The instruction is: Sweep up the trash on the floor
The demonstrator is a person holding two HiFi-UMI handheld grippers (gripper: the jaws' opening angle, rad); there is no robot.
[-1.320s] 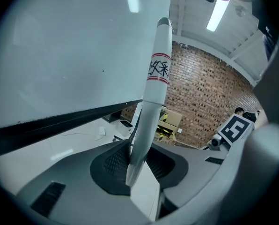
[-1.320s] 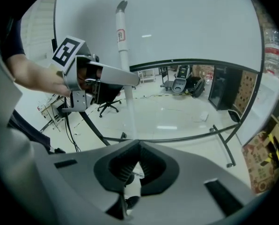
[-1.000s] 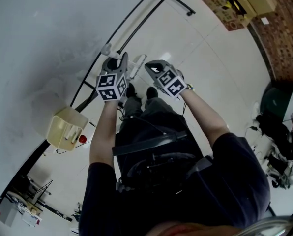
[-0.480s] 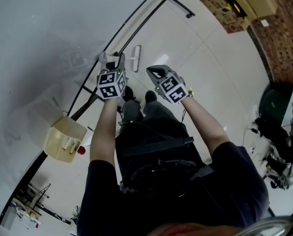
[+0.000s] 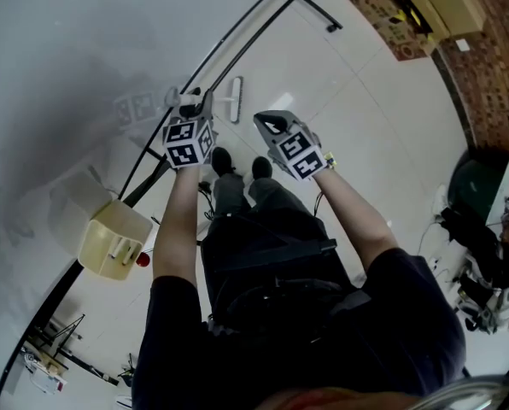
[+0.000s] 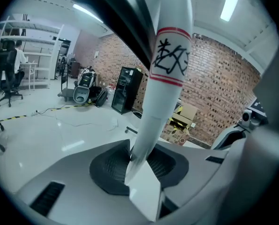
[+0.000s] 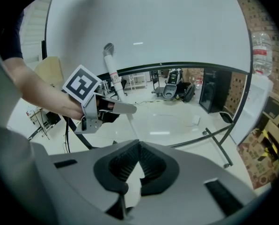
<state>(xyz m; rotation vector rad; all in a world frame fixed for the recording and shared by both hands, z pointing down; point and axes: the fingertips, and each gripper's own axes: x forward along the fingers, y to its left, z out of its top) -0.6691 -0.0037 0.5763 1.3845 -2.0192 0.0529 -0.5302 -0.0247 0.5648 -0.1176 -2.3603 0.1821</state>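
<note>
The left gripper (image 6: 137, 162) grasps the broom (image 6: 170, 64) by its white handle, its jaws just eased a little wider around it. The handle stands steeply, tilted, cap up, with the head (image 5: 235, 99) on the floor (image 5: 348, 109) beyond the shoes (image 5: 222, 159). The right gripper (image 7: 138, 159) is clenched and empty.

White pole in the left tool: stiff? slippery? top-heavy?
Probably stiff: the white pole runs straight through the left tool, whose jaws have just been opening slightly around it. Its smooth glossy surface may slip or twist. Long above the grip, so likely to lever sideways when pushed.
</note>
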